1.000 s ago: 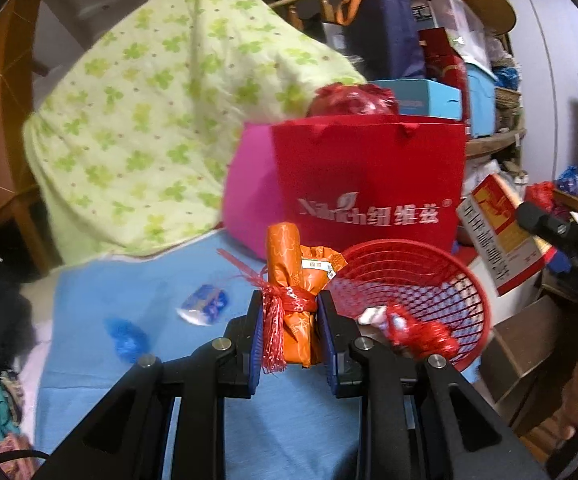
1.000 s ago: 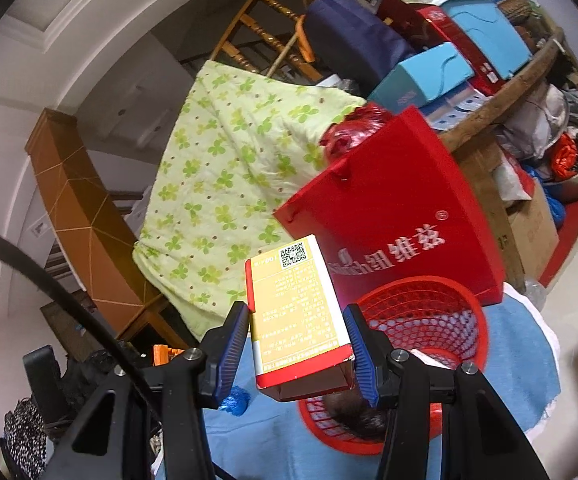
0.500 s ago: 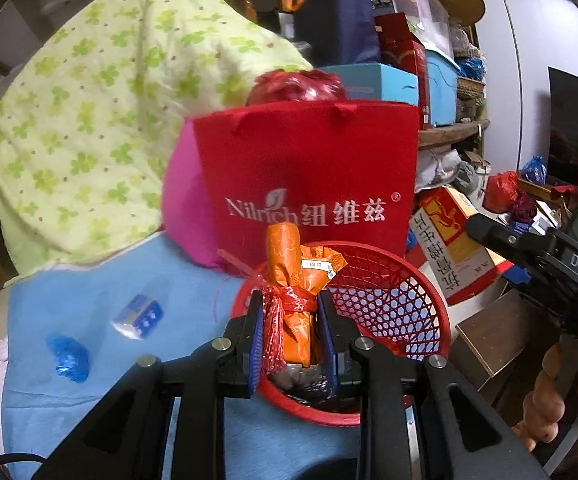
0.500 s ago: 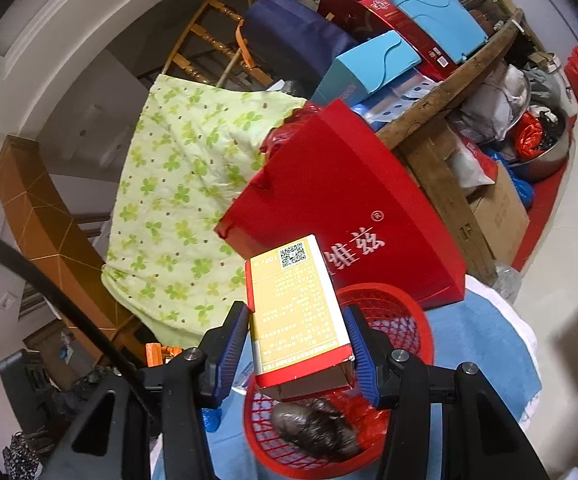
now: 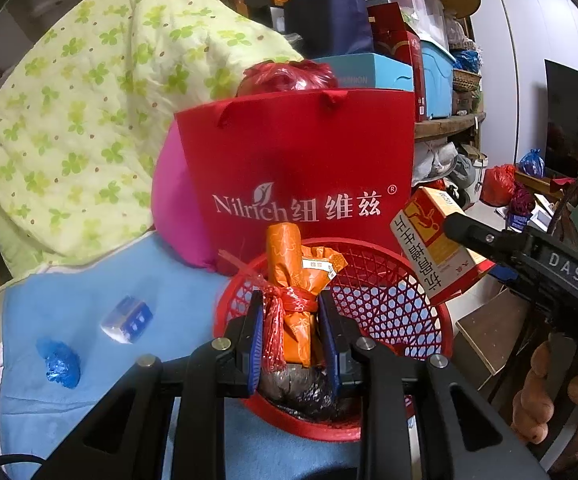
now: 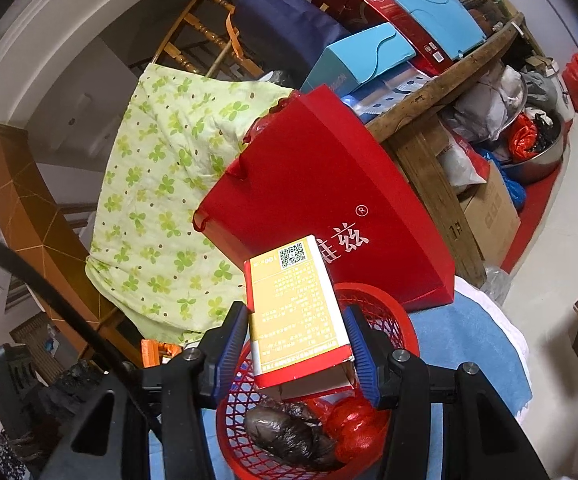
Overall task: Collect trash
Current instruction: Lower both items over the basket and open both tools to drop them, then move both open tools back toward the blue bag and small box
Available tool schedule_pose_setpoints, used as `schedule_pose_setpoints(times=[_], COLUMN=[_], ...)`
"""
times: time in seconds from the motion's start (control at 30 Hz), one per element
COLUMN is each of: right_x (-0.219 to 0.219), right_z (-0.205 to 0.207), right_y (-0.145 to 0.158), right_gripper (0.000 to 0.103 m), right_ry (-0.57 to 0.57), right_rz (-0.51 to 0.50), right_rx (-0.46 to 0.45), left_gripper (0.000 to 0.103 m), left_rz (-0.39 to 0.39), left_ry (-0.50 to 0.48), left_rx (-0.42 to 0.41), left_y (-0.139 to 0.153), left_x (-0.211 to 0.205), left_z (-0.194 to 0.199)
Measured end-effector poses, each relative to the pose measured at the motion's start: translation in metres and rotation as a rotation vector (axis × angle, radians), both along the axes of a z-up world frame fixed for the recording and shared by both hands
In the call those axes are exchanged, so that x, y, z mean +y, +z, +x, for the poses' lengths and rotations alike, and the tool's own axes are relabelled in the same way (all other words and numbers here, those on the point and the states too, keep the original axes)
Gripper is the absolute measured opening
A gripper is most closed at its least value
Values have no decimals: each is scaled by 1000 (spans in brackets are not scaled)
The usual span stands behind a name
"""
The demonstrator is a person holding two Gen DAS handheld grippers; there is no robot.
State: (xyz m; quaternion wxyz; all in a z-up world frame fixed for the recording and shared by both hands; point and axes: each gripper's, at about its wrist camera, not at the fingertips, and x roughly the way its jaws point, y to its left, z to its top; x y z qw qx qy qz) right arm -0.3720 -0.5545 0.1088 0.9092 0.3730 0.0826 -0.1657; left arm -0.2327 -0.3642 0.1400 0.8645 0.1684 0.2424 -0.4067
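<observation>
Both hand-held grippers tilted down, now brought over red basket (image 5: 389,296): left hand-held gripper (image 5: 292,338) pinching orange wrapper bundle (image 5: 295,300), right hand-held gripper (image 6: 296,350) clamped on yellow box (image 6: 295,308).

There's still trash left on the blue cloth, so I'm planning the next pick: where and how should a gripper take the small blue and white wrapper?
Grip the blue and white wrapper across its short width, coming down from above. It seems to lie flat and slightly slanted on the blue cloth, so turn the jaws to match that slant. The crumpled blue wad lies apart from it, leaving room for the fingers.
</observation>
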Motion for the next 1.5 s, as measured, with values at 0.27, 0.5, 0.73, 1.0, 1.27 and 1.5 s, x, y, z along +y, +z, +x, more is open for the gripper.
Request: schedule_pose_setpoints(times=[0.27, 0.5, 0.73, 1.0, 1.27, 1.5], right_x=[-17, -7, 24, 94, 179, 212], right_z=[21, 24, 32, 72, 139, 203], right_y=[-14, -17, 6, 39, 28, -19], right_gripper=[66, 69, 69, 69, 70, 72], right_ry=[12, 37, 102, 264, 469, 570], right_rz=[44, 54, -6, -125, -194, -157], right_rx=[29, 40, 15, -21, 61, 236], left_gripper=[60, 66, 68, 67, 67, 67], left_rz=[-30, -6, 68, 126, 111, 65], left_ry=[-2, 65, 244, 508, 662, 729], left_rx=[-15, -61, -46, -3, 29, 87], left_y=[-2, -5, -36, -72, -97, -122], left_x=[4, 38, 115, 224, 293, 313], left_z=[5, 17, 59, 110, 143, 177])
